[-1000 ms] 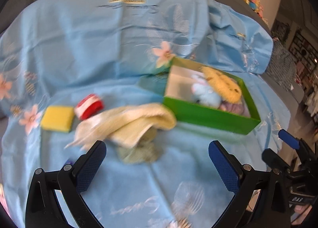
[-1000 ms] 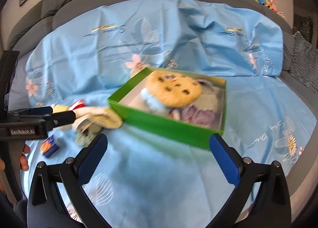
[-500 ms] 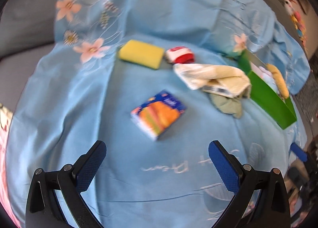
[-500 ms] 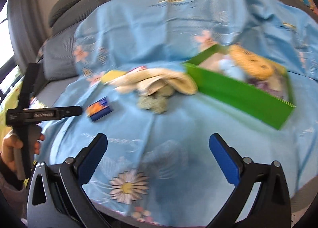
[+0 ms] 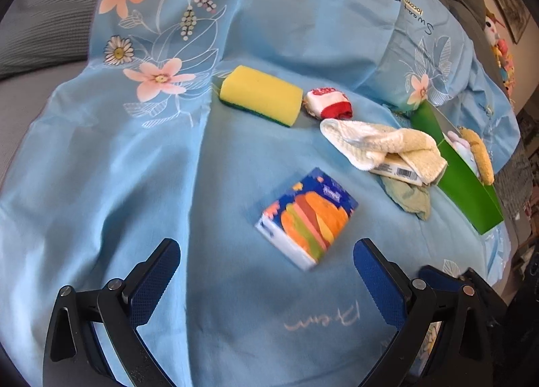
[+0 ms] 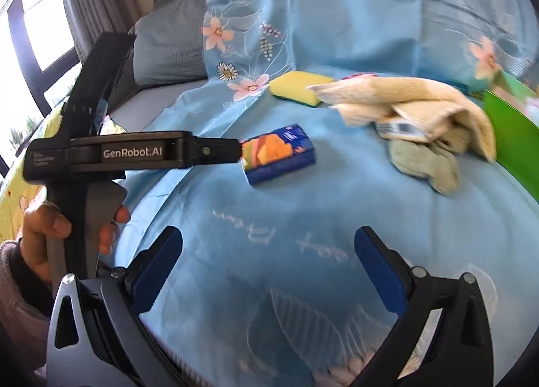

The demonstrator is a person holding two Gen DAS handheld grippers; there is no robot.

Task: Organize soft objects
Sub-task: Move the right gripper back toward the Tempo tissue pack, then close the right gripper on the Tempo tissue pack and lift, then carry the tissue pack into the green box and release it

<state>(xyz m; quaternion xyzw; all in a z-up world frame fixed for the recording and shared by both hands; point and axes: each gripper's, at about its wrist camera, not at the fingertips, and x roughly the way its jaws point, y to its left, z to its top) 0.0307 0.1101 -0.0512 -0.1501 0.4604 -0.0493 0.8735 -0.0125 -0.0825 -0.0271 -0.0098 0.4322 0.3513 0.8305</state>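
Observation:
A blue-and-orange tissue pack (image 5: 307, 216) (image 6: 279, 153) lies on the light blue sheet, just beyond my open left gripper (image 5: 266, 279). Farther off sit a yellow sponge (image 5: 261, 94) (image 6: 300, 87), a red-and-white rolled sock (image 5: 328, 103), a cream towel (image 5: 384, 147) (image 6: 414, 100) over a barcoded packet, and a green cloth (image 5: 409, 197) (image 6: 426, 164). At the right stands the green box (image 5: 471, 189) (image 6: 513, 130) holding plush toys. My right gripper (image 6: 267, 277) is open and empty above the sheet. The left gripper's body (image 6: 134, 151) shows there, its tip by the tissue pack.
The blue flowered sheet (image 5: 168, 157) covers a grey sofa with cushions (image 6: 168, 39) at the back. A person's hand (image 6: 47, 228) holds the left gripper's handle. Plush toys (image 5: 502, 50) sit far right on the sofa back. A window (image 6: 37, 19) is at the left.
Both views have swung left, away from the green box. The left gripper has closed in on the tissue pack, which now sits nearer its fingers. Both grippers stay open.

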